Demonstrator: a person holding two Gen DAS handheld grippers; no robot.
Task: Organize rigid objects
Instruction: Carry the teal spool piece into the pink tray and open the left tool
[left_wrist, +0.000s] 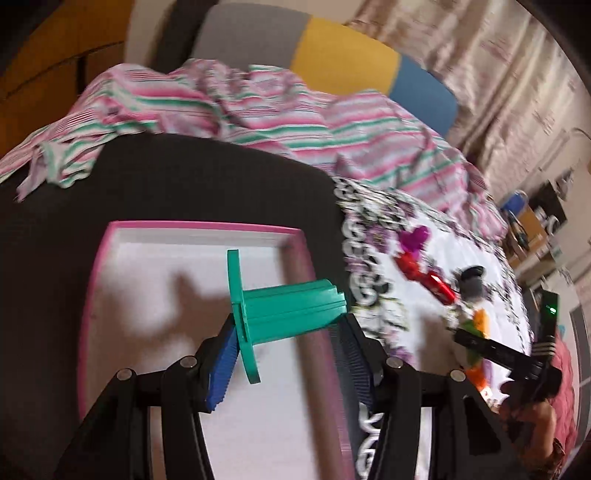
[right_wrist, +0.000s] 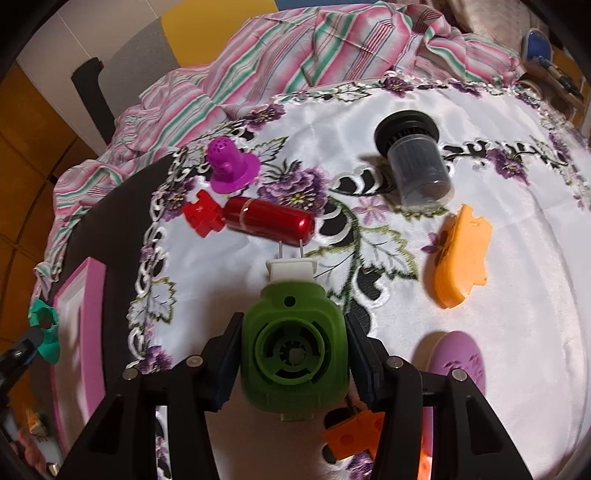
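My left gripper (left_wrist: 286, 332) is shut on a teal flanged spool (left_wrist: 280, 304) and holds it over a white tray with a pink rim (left_wrist: 207, 226). My right gripper (right_wrist: 293, 354) is shut on a green plug-in device with a white two-pin plug (right_wrist: 293, 347), above the embroidered white cloth (right_wrist: 517, 295). On the cloth lie a purple hat-shaped piece (right_wrist: 231, 168), a red cross-shaped piece (right_wrist: 203, 213), a red cylinder (right_wrist: 269, 220), a black-and-clear filter cup (right_wrist: 415, 162), an orange flat piece (right_wrist: 460, 258), a lilac oval piece (right_wrist: 461, 360) and a small orange block (right_wrist: 351, 434).
The tray sits on a black surface (left_wrist: 166, 177) left of the cloth; its pink rim also shows in the right wrist view (right_wrist: 94, 321). A striped pink-green fabric (right_wrist: 295, 48) is bunched at the back. The right gripper shows in the left wrist view (left_wrist: 517, 354).
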